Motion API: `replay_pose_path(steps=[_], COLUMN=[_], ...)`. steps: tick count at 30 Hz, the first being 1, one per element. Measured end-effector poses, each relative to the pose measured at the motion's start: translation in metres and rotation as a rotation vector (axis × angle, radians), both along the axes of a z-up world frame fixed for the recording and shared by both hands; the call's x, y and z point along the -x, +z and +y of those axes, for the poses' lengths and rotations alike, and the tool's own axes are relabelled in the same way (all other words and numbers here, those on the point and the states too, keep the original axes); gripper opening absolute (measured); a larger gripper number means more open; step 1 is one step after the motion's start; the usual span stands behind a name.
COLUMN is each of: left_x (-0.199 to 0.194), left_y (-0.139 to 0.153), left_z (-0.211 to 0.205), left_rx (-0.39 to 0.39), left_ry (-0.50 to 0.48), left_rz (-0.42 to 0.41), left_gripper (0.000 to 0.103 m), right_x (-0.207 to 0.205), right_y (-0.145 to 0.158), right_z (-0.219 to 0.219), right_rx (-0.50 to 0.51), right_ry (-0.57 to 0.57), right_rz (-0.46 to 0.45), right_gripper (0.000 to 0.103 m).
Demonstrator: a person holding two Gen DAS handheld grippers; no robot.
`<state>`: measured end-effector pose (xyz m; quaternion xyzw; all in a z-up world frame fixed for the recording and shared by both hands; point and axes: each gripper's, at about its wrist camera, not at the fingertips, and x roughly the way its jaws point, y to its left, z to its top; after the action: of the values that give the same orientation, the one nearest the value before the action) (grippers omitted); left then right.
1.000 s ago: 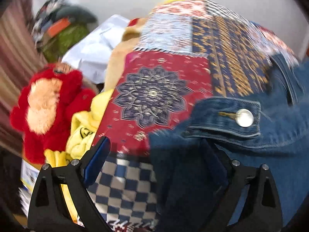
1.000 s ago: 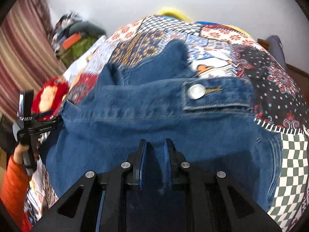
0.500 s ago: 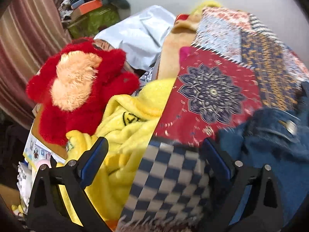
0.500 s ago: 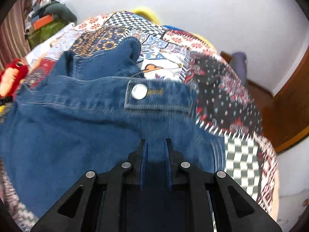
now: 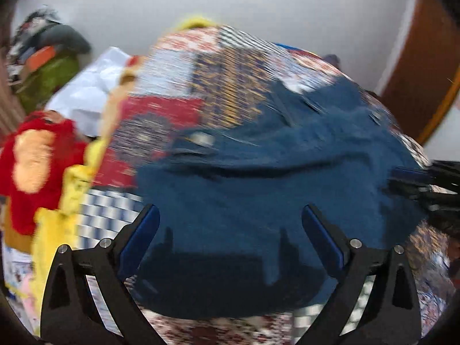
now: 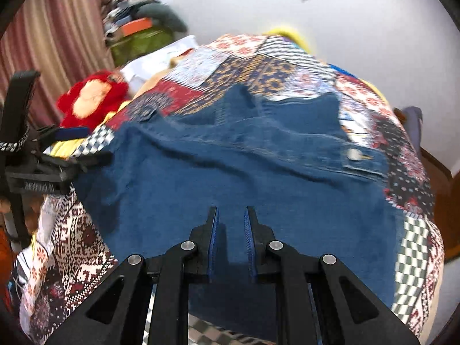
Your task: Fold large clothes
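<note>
Half a second ago the left wrist view looked mostly at the red plush toy (image 5: 34, 158) and yellow cloth (image 5: 72, 189), with denim only at its right edge; now the denim jacket (image 5: 258, 195) fills the middle of that view, and the picture is blurred with motion. From the right wrist, the jacket's buttoned flap has shifted from the centre to the right side, and the left gripper (image 6: 69, 155) has come into sight at the jacket's left edge.

The denim jacket (image 6: 244, 172) lies spread and rumpled on a bed covered by a patchwork quilt (image 6: 258, 66), with a metal button (image 6: 354, 154) showing near its right side. It is dark blue, with stitched seams and loose creases across the back.

The left gripper (image 5: 230, 224) has its fingers (image 5: 141, 235) wide apart, the jacket's near edge lying between them; whether they touch the cloth cannot be told. The right gripper (image 6: 231, 224) has its fingers (image 6: 214, 230) close together with a narrow gap, over the near hem of the jacket; it is not clear that they pinch the cloth. In the left wrist view the right gripper (image 5: 414, 178) shows at the jacket's right edge.
</note>
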<state>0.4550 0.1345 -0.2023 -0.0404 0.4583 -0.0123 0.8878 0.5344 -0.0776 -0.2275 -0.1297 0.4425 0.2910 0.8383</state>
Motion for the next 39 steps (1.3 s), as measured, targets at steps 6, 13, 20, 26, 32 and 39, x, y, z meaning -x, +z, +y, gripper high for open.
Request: replay_pose_path(steps=[6, 13, 20, 26, 32, 39], left_x=[-0.004, 0.009, 0.028, 0.049, 0.070, 0.085], left_y=[-0.052, -0.060, -0.059, -0.055, -0.056, -0.046], left_z=[-0.032, -0.022, -0.019, 0.000, 0.016, 0.033], left_rx=[-0.048, 0.042, 0.040, 0.044, 0.031, 0.058], left_ry=[-0.048, 0.001, 0.073, 0.155, 0.189, 0.283], left_rz=[0.109, 0.062, 0.028, 0.036, 0.041, 0.038], left_gripper=[0.101, 0.103, 0.103, 0.103, 0.103, 0.103], right_x=[-0.004, -0.002, 0.008, 0.021, 0.022, 0.016], right_y=[-0.042, -0.049, -0.050, -0.048, -0.041, -0.030], right_z=[0.005, -0.018, -0.027, -0.032, -0.076, -0.130], right_rx=[0.044, 0.043, 0.097, 0.239, 0.284, 0.182], right_ry=[0.002, -0.022, -0.020, -0.042, -0.196, -0.298], right_rz=[0.033, 0.013, -0.040, -0.107, -0.160, -0.032], right_gripper=[0.013, 0.013, 0.013, 0.017, 0.097, 0.097])
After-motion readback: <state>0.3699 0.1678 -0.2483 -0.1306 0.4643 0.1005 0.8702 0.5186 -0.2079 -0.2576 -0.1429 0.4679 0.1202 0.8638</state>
